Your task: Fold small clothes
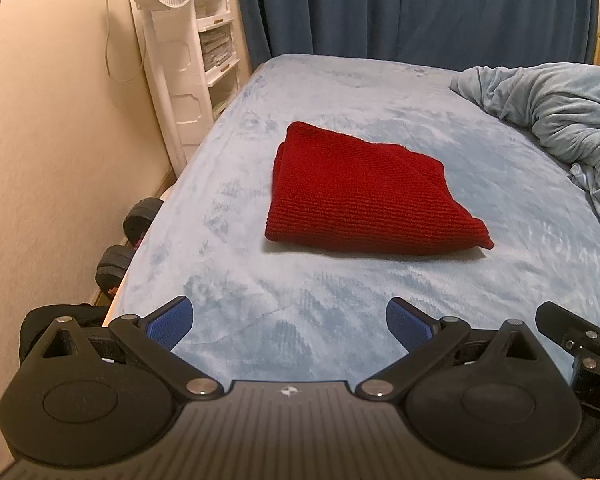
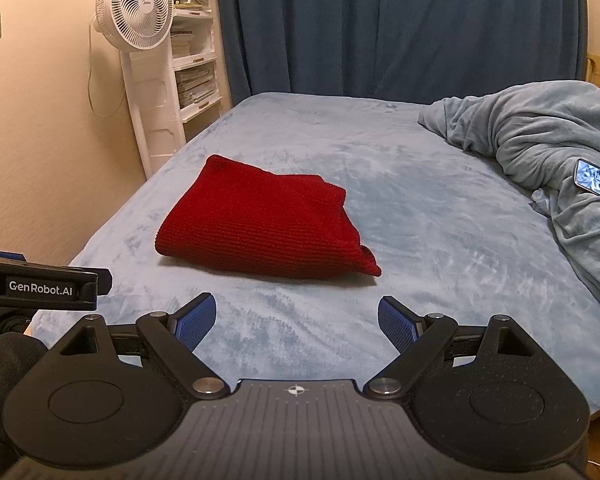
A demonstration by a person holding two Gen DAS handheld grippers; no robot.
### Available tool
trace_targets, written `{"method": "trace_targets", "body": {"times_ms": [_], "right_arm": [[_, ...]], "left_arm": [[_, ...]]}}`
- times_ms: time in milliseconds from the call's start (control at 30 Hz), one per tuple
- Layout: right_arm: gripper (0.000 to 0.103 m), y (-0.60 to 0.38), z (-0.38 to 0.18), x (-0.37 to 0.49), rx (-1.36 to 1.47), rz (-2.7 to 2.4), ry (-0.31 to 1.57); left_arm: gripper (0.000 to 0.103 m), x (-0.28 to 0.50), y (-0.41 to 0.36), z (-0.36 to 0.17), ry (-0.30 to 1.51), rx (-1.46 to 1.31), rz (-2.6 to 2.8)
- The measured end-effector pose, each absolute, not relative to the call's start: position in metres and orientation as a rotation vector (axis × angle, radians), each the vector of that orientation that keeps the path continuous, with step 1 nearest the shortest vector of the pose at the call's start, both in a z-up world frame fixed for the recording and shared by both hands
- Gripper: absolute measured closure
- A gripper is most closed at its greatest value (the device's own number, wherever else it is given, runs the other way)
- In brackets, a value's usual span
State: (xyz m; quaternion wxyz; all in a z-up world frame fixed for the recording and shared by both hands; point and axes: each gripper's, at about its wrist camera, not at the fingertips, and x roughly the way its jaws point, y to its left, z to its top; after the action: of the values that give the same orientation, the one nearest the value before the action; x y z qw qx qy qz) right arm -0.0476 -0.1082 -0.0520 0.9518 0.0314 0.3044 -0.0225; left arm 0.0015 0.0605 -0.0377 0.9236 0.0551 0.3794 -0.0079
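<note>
Red knit garment (image 1: 368, 192), folded: lying on light-blue bed sheet (image 1: 340, 312), at 12 o'clock of both grippers, well apart. Left gripper (image 1: 290, 322): standing wide, gripping nothing. Right gripper (image 2: 296, 320): likewise gaping, empty. Rumpled blanket (image 2: 540, 136): sitting at 2 o'clock.

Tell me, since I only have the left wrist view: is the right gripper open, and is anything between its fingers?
Observer: The right gripper is open with nothing between its pads; only bare bed shows in the gap.
Operator: And the red knit?
Observer: The red knit lies folded ahead of that gripper, untouched.
Operator: What is the blue glint at my right edge?
Observer: A phone, screen up, resting on the crumpled blanket.
</note>
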Motion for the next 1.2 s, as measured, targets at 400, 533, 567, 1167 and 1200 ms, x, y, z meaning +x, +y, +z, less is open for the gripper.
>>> {"method": "trace_targets", "body": {"times_ms": [400, 533, 567, 1167, 1200], "right_arm": [[0.014, -0.1055, -0.0530, -0.0483, 0.062, -0.038, 0.624], [0.014, -0.1056, -0.0539, -0.0480, 0.065, -0.037, 0.628], [0.014, -0.1050, -0.0543, -0.0480, 0.066, -0.037, 0.629], [0.014, -0.1025, -0.0560, -0.0479, 0.070, -0.033, 0.635], [0.014, -0.1022, -0.0562, -0.0479, 0.070, -0.033, 0.637]], "left_arm": [[0.000, -0.0004, 0.0612, -0.0381, 0.781, 0.115, -0.021], [0.000, -0.0006, 0.0609, -0.0380, 0.781, 0.114, -0.020], [0.000, -0.0006, 0.0607, -0.0380, 0.780, 0.114, -0.020], [0.000, -0.0008, 0.0626, -0.0398, 0.782, 0.122, -0.023], [0.000, -0.0008, 0.0638, -0.0401, 0.783, 0.124, -0.026]]}}
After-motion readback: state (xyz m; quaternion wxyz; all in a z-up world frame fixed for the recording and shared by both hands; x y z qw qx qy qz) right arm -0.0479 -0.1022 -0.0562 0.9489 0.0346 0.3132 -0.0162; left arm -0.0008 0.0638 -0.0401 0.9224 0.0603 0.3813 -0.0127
